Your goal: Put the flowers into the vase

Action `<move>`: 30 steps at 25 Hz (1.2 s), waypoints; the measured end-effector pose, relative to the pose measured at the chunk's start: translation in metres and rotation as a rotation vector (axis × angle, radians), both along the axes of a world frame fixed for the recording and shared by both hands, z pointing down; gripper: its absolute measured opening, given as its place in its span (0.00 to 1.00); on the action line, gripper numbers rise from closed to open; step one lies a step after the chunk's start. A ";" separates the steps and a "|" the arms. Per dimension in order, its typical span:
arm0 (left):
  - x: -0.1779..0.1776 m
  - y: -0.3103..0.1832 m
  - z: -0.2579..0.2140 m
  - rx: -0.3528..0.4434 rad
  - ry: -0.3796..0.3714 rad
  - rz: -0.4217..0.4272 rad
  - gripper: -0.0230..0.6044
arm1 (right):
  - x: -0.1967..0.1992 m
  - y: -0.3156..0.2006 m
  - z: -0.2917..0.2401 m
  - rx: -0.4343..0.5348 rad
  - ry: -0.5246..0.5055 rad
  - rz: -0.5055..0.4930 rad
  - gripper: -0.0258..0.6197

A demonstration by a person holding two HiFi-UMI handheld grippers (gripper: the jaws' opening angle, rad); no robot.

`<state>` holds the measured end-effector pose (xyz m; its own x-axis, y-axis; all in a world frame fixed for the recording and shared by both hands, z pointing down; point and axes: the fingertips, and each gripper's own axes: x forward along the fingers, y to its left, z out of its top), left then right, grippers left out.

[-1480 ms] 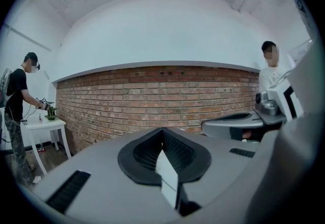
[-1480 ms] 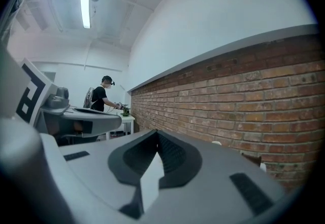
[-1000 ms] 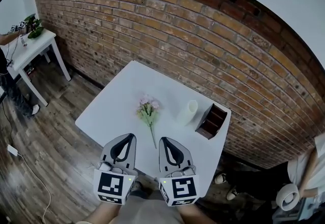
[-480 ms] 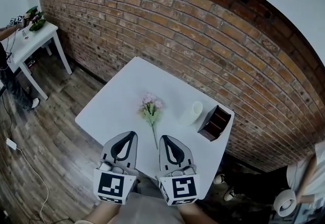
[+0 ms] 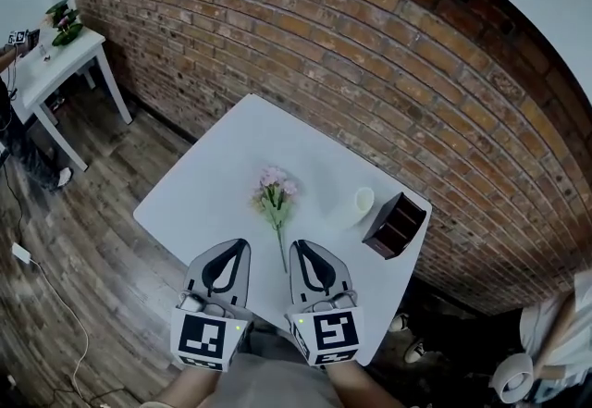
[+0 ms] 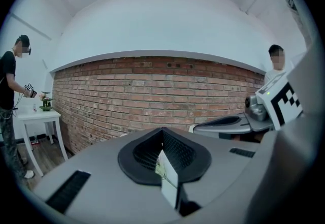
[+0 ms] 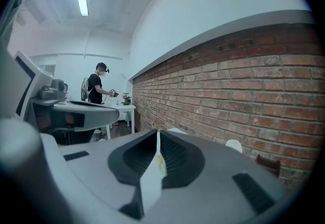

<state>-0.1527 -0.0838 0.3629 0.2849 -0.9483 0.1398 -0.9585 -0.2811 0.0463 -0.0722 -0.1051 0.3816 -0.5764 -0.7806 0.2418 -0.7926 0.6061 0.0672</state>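
1. Where the room ends behind the counter, a red brick wall (image 5: 370, 55) runs across the whole head view, from upper left down to the right.
2. A dark wooden plank floor (image 5: 83, 240) spreads below it on the left.
3. The white square counter (image 5: 199, 189) stands with one corner pointing toward the wall and carries all the task's things.
4. A smaller white counter (image 5: 51, 73) stands well apart at the far left, near the wall, with green plants (image 5: 63, 27) on it.
5. The left gripper (image 5: 238, 247) hovers over the near edge of the counter. Its own view shows the jaws closed together with nothing between them.
6. The right gripper (image 5: 302, 247) hangs just beside it and parallel, its jaws likewise pressed together and empty.
7. A dark brown wooden box (image 5: 395, 223) with open compartments sits near the counter's right corner.
8. The white vase (image 5: 355, 206) stands just left of the box, its mouth open upward, well apart from both grippers.
9. The flowers (image 5: 276, 198) lie flat mid-counter, left of the vase and apart from it. The pink blooms point toward the wall and the green stem points back to the gap between the two grippers. Neither gripper holds them.
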 end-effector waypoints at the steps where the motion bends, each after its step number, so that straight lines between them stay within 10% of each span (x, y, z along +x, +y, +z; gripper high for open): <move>1: 0.000 -0.002 0.003 -0.012 0.002 -0.001 0.05 | -0.001 -0.003 0.004 -0.015 0.000 -0.005 0.06; 30: -0.011 -0.047 0.057 -0.119 -0.036 0.037 0.05 | -0.017 -0.080 0.159 -0.412 0.319 -0.044 0.25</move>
<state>-0.1640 -0.1305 0.4198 0.3123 -0.9131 0.2620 -0.9492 -0.3112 0.0468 -0.0892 -0.1848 0.5406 -0.4537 -0.5603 0.6929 -0.7450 0.6652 0.0501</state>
